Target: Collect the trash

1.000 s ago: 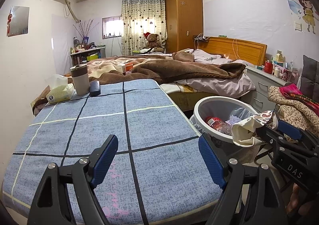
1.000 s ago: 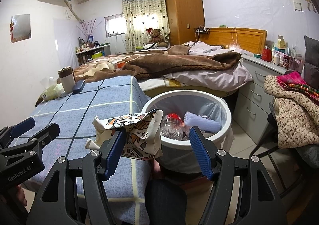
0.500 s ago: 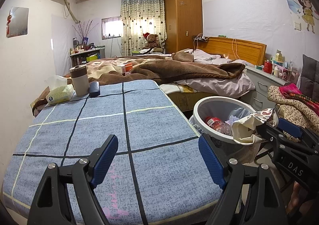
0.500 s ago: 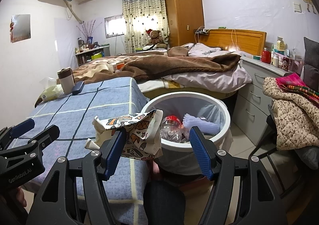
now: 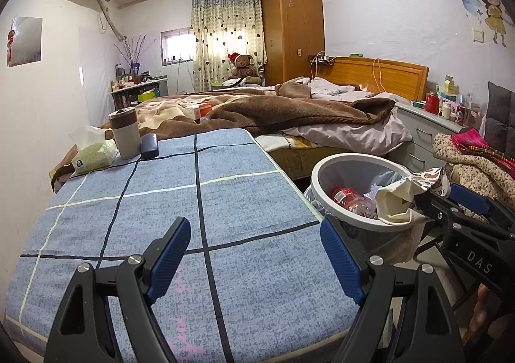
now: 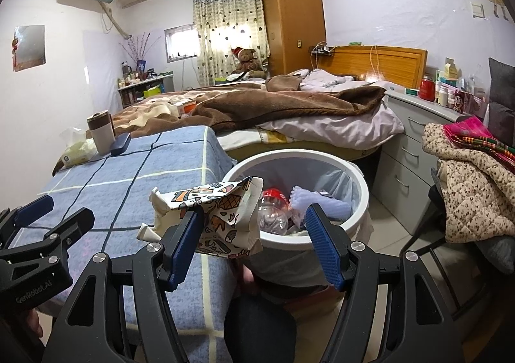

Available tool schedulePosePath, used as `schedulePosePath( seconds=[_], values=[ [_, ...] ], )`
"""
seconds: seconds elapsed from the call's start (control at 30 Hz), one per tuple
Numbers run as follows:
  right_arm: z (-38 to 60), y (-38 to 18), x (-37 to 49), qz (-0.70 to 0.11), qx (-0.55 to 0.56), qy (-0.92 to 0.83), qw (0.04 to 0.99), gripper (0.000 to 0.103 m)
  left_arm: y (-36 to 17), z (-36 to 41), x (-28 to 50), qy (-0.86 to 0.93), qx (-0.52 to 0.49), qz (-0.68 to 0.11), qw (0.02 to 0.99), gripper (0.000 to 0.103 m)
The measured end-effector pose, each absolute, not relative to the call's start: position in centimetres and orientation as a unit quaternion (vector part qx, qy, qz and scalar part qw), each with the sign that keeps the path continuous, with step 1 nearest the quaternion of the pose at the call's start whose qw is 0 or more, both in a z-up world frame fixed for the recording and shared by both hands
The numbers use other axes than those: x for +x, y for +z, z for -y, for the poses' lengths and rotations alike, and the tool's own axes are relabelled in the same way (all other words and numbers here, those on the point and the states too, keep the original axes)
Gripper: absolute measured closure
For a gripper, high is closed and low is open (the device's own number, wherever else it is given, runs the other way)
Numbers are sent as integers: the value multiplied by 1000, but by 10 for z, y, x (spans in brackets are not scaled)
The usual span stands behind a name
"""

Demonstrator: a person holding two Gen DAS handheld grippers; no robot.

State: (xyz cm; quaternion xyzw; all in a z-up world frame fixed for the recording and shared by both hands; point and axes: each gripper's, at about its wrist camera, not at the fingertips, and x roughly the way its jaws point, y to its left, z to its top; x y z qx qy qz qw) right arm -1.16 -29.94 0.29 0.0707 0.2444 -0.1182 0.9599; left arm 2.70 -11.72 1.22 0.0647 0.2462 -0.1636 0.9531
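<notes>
A crumpled printed snack bag (image 6: 222, 218) hangs on the left finger of my right gripper (image 6: 254, 234), at the near rim of the white trash bin (image 6: 354, 176). The jaws stand apart and the right pad is clear of the bag. In the left wrist view the bag (image 5: 408, 195) sits over the bin's rim (image 5: 322, 170) at the tip of the right gripper (image 5: 447, 199). In the bin lie a clear bottle with a red label (image 6: 273, 211) and a pale purple piece (image 6: 318, 202). My left gripper (image 5: 254, 234) is open over the blue checked tablecloth (image 5: 225, 186), with nothing between its fingers.
At the table's far left stand a lidded cup (image 5: 125, 133), a tissue pack (image 5: 93, 153) and a dark case (image 5: 149, 145). Behind them is an unmade bed (image 5: 289, 112). A grey nightstand (image 6: 412, 170) and a chair piled with clothes (image 6: 466, 170) flank the bin. A person's knee (image 6: 257, 324) is below.
The right gripper with the bag has drifted slightly toward the bin. The left gripper has kept still.
</notes>
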Motion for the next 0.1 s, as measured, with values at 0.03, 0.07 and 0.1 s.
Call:
schedulePosePath(
  seconds=[0.03,0.07,0.1],
  values=[
    [298,3,-12,-244,71,-118,960,36,12,117,28,-163,65,-247,953,19],
    [298,3,-12,-245,70,-118,960,36,11,118,28,-162,64,-248,953,19],
    [298,3,-12,-245,70,-119,960,36,11,118,29,-161,63,-249,953,19]
  ],
)
